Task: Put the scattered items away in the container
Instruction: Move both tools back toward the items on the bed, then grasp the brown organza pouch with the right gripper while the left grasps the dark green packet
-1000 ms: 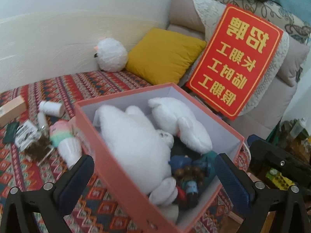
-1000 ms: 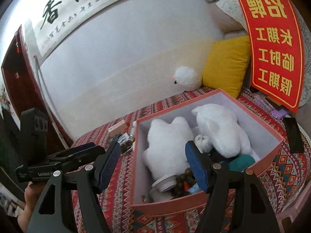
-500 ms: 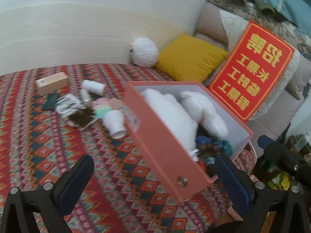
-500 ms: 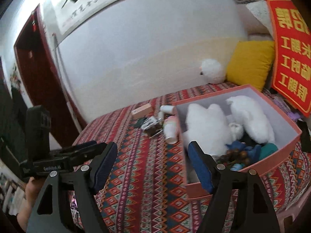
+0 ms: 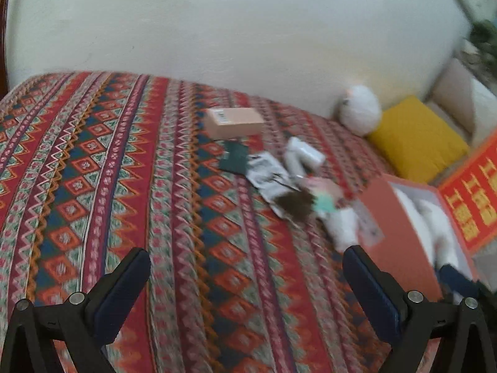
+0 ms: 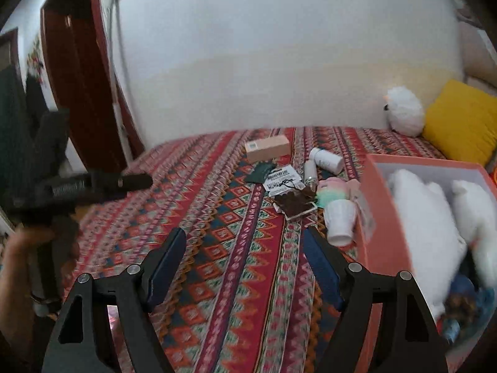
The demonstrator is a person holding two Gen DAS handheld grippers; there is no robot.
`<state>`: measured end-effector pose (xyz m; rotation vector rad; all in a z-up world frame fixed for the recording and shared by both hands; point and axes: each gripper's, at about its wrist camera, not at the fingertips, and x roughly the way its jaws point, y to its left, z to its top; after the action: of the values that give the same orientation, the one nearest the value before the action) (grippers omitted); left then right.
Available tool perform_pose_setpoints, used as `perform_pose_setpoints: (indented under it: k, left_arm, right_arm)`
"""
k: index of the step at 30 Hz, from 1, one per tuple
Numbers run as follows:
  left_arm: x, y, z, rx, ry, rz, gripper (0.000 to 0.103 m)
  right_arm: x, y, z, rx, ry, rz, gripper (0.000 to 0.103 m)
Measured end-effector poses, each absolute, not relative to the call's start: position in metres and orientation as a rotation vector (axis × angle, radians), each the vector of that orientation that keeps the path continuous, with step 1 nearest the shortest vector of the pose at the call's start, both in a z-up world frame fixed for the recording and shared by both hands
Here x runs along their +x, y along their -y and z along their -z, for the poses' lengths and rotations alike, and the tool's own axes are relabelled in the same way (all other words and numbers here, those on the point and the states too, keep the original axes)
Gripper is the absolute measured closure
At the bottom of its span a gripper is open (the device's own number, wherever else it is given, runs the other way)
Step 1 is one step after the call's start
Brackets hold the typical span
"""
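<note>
Both tongs gape wide, holding nothing: left tongs (image 5: pixel 247 275) and right tongs (image 6: pixel 243 253) hover over the patterned bedspread (image 6: pixel 217 248). Beyond, the tan carton (image 6: pixel 267 148) lies flat, long axis crosswise, near the white bottle (image 6: pixel 326 158); the pink box (image 6: pixel 388 248) sits right.

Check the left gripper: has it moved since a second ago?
Yes. The left gripper has swung left, off the pink box, which now sits at the view's right edge instead of between its fingers.

We see the salmon-pink box (image 6: pixel 391 217) lying open, white plush toys (image 6: pixel 428 223) inside; beside it lie a tipped white cup (image 6: pixel 340 222), bottle (image 6: pixel 326 158), tan carton (image 6: pixel 267 147) and packets (image 6: pixel 281 180).
</note>
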<state>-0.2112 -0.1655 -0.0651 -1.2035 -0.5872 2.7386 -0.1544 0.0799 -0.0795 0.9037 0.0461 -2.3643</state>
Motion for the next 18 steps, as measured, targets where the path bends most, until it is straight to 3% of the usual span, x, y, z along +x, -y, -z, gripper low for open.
perform_pose_setpoints:
  k: [8, 15, 17, 18]
  left_arm:
    - [-0.358, 0.157, 0.127, -1.357, 0.659, -2.597, 0.001]
    - [-0.45, 0.137, 0.19, -1.502, 0.514, -2.611, 0.001]
    - [-0.464, 0.124, 0.202, -1.511, 0.392, -2.641, 0.001]
    - [-0.468, 0.116, 0.205, -1.492, 0.297, -2.675, 0.001]
  right_arm:
    - [-0.261, -0.04, 0.149, 1.074, -0.146, 2.37, 0.025]
    - [-0.328, -0.023, 0.193, 1.132, -0.21, 2.395, 0.038]
    - [-0.338, -0.02, 0.202, 1.127, -0.256, 2.41, 0.045]
    - [-0.34, -0.018, 0.205, 1.109, -0.299, 2.426, 0.053]
